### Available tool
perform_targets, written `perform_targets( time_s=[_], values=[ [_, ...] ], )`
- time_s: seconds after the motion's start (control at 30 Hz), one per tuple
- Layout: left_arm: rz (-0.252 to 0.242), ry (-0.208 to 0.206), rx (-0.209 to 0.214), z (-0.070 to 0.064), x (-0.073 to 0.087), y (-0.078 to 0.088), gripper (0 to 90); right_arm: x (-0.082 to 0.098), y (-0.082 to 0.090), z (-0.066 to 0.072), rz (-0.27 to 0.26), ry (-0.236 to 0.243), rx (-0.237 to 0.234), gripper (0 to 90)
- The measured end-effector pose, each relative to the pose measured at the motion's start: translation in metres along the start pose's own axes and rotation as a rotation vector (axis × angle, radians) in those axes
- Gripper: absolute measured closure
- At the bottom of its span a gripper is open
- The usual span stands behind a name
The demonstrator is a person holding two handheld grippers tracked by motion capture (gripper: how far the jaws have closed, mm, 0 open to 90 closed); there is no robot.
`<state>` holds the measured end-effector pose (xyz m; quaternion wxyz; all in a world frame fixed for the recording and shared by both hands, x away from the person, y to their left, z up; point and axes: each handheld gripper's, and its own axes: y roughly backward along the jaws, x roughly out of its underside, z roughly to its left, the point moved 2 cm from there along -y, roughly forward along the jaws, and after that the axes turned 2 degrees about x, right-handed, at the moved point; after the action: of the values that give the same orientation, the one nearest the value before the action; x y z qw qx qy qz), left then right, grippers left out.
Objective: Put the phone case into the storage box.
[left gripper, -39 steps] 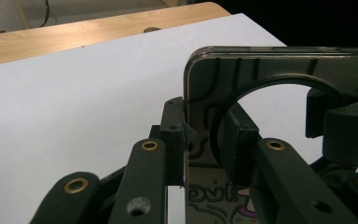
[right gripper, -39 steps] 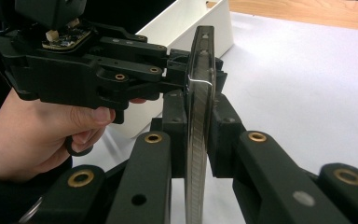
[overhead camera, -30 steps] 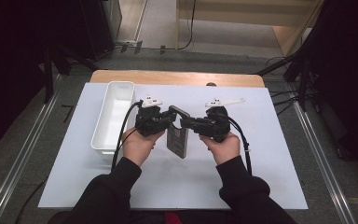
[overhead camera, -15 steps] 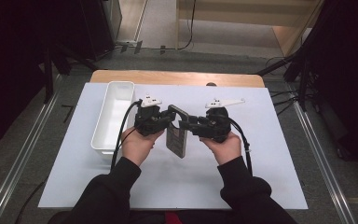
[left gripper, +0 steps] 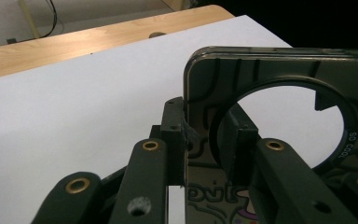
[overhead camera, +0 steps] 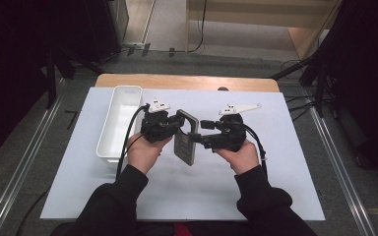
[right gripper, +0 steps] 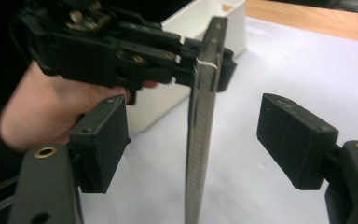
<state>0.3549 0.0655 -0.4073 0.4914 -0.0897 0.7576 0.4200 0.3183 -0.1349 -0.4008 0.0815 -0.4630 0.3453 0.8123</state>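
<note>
A dark phone case [overhead camera: 186, 142] with a round cut-out [left gripper: 279, 70] is held upright above the white mat, between the two hands. My left gripper [overhead camera: 179, 123] is shut on its upper edge, and in the left gripper view its pads [left gripper: 172, 135] pinch the case beside the ring. My right gripper [overhead camera: 197, 139] faces it from the right. Its jaws have just been opening and now stand wide. The case's thin edge [right gripper: 203, 121] stands between them, and neither pad [right gripper: 291, 135] touches it. In the right gripper view, the left gripper [right gripper: 209, 65] clamps the case top.
A long white bin [overhead camera: 119, 118] stands at the left of the white mat [overhead camera: 275, 187], close behind the left hand [right gripper: 42, 112]. Wooden table edge [overhead camera: 187, 81] runs along the back. Metal rails and cables lie on the floor at both sides.
The right gripper's jaws have spread apart and come off the phone case. Both hands and the case have stayed where they were, and the left grip is unchanged.
</note>
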Motion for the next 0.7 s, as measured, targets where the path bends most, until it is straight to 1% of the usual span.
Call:
perform_targets(
  time_s=[0.03,0.1,0.27,0.4,0.5,0.57,0.7],
  values=[
    [0.001,0.000,0.001,0.000,0.000,0.000,73.2,0.000,0.000,0.000,0.004,0.002,0.004,21.9],
    [0.001,0.002,0.001,0.000,0.000,-0.001,73.2,0.001,0.001,0.000,0.011,0.002,-0.007,21.0],
    [0.007,-0.002,0.003,0.002,0.000,0.000,73.1,0.004,0.003,0.001,0.027,0.024,-0.005,20.5],
    [0.007,0.001,0.007,0.003,0.000,0.002,73.1,0.007,0.006,0.000,0.035,0.049,0.006,20.5],
    [0.010,0.000,0.009,0.003,0.000,0.003,73.1,0.010,0.008,0.001,0.056,0.094,0.015,20.5],
    [0.011,0.002,0.012,0.004,0.000,0.003,73.1,0.013,0.010,0.001,0.068,0.099,0.011,20.5],
    [0.009,0.003,0.020,0.005,0.000,0.004,73.1,0.017,0.013,0.000,0.066,0.091,0.011,20.5]
  ],
)
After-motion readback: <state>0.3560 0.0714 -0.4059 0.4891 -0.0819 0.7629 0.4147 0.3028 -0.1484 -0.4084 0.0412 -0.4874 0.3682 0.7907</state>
